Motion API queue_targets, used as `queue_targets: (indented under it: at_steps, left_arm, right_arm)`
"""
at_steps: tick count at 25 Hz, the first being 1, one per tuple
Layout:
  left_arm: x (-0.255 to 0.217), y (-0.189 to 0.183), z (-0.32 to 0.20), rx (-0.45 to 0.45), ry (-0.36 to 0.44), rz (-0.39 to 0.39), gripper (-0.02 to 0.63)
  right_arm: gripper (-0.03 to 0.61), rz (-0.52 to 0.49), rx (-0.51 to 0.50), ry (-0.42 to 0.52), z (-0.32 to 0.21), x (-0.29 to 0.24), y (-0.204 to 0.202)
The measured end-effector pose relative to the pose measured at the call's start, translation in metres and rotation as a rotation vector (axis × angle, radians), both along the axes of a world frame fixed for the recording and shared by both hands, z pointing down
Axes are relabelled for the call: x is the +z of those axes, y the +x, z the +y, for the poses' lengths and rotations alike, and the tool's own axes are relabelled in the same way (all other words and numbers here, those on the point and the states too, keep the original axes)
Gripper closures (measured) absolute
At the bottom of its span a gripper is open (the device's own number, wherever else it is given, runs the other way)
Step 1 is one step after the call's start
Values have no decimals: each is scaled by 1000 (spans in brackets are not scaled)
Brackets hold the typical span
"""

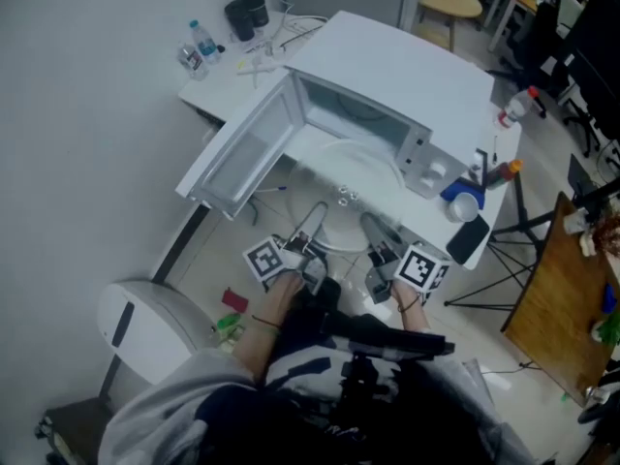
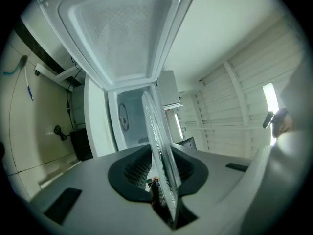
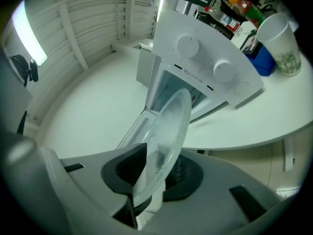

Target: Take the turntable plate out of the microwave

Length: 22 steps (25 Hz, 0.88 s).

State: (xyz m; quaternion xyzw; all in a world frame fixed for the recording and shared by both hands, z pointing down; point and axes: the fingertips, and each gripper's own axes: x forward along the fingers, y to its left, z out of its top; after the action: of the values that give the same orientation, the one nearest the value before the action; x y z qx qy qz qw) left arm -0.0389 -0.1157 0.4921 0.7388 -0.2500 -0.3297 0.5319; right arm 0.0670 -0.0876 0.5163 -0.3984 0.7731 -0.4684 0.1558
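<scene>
In the head view, the glass turntable plate (image 1: 349,229) is at the mouth of the open microwave (image 1: 387,76), with the left gripper (image 1: 315,223) on its left edge and the right gripper (image 1: 373,229) on its right edge. In the left gripper view, the left gripper (image 2: 164,180) is squeezed almost closed on the thin rim of the plate (image 2: 159,146), under the open door (image 2: 122,33). In the right gripper view, the right gripper (image 3: 154,173) is a bit wider but also pinches the plate (image 3: 168,131), so I think both hands should pull back together, slowly, with the plate flat and away from the door.
</scene>
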Motion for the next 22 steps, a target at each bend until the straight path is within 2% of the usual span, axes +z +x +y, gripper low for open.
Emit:
queue_targets:
  at_steps: [6,12,16,22]
  left_arm:
    - [-13,21,73,-26,36,2,563]
    - [-20,33,138,-26,58,-30,563]
    - [-25,24,159,-31,60,-52,563]
    - [-27,17,172,-19,56,-45,563]
  right_arm:
    - [482,42,-24,40,70,-18,24]
    - [482,23,-26,58,135,-23,36]
    - [482,-5,-36,58,156,-26,26]
    - [482,11,-20,77,171,-35,19]
